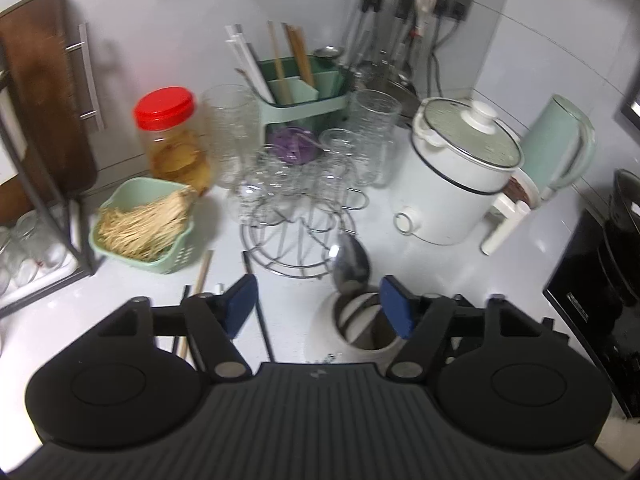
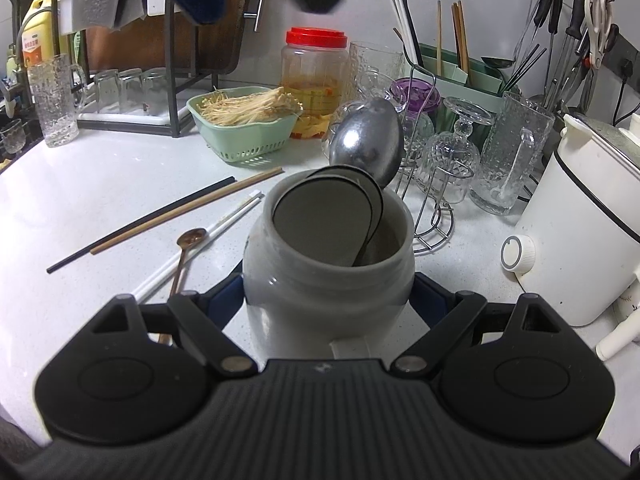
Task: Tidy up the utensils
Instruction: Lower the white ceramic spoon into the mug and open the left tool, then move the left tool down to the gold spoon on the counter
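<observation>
The right hand-held gripper (image 2: 326, 300) grasps a grey jar (image 2: 328, 276) half hidden in the left view; the left hand-held gripper (image 1: 318, 304) hangs released, empty.

Right tongs (image 2: 326, 300) clamp the grey jar (image 2: 328, 276) holding a ladle (image 2: 368, 140).

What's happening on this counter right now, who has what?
A person is sorting utensils with two handheld grippers. The right gripper is clamped on the white ceramic jar, which already has a metal ladle and flat spatulas standing in it. The left gripper is open and empty above the jar. Loose chopsticks and a small spoon lie on the countertop, not yet put away.
</observation>
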